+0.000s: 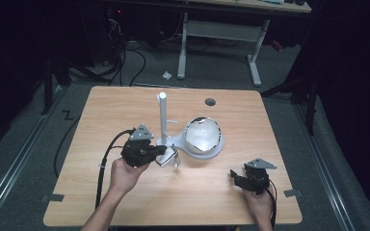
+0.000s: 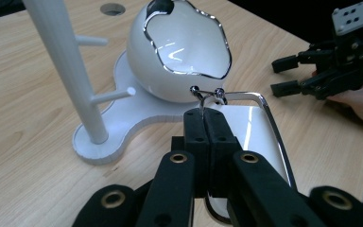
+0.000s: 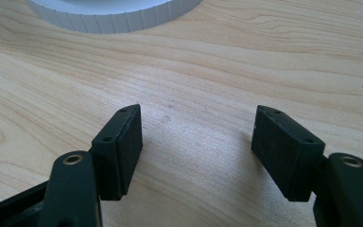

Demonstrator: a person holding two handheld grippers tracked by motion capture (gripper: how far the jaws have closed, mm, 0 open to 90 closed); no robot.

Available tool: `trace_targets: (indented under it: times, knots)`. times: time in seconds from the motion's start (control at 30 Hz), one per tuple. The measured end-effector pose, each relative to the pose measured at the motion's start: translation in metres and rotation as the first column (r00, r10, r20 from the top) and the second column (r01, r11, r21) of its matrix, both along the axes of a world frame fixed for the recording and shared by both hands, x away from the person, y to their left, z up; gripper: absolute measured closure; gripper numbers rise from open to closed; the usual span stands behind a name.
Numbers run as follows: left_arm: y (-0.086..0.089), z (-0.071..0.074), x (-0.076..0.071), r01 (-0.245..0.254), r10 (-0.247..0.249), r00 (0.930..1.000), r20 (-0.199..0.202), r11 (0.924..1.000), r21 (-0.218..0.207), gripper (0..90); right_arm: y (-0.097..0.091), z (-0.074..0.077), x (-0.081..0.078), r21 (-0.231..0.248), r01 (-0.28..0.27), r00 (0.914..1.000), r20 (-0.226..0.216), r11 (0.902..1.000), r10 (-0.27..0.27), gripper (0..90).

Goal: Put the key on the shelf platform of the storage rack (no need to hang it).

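We see a wooden table [image 1: 125,202] carrying a white stand [image 1: 173,142] with an upright peg post [image 1: 163,118] and a flat base. A glossy white bowl-shaped piece with a wavy chrome rim [image 1: 202,134] sits tilted on the right lobe of that base; its interior looks empty. Our left gripper [image 1: 166,153], just left of the base, has its jaws pressed together on the wire handle of a white, chrome-edged cup-like object [image 2: 257,137] lying near the base; what it contains we cannot tell. Our right gripper [image 1: 234,175] rests at the near right, well apart from the stand, jaws spread wide over bare wood.
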State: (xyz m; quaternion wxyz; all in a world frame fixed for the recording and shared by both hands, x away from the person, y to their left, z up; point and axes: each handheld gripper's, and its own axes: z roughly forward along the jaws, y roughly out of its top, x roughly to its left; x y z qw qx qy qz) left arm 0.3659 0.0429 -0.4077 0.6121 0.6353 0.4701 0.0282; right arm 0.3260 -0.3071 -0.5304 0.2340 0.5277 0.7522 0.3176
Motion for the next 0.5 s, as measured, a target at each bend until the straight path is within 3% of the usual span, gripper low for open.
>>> trace_targets:
  times: [0.5]
  knots:
    - [-0.015, 0.022, 0.007, 0.046, -0.046, 0.9988, 0.017, 0.9988, -0.014, 89.8, 0.000, 0.000, 0.000, 0.000, -0.001, 1.0000, 0.000, 1.0000, 0.001, 34.5]
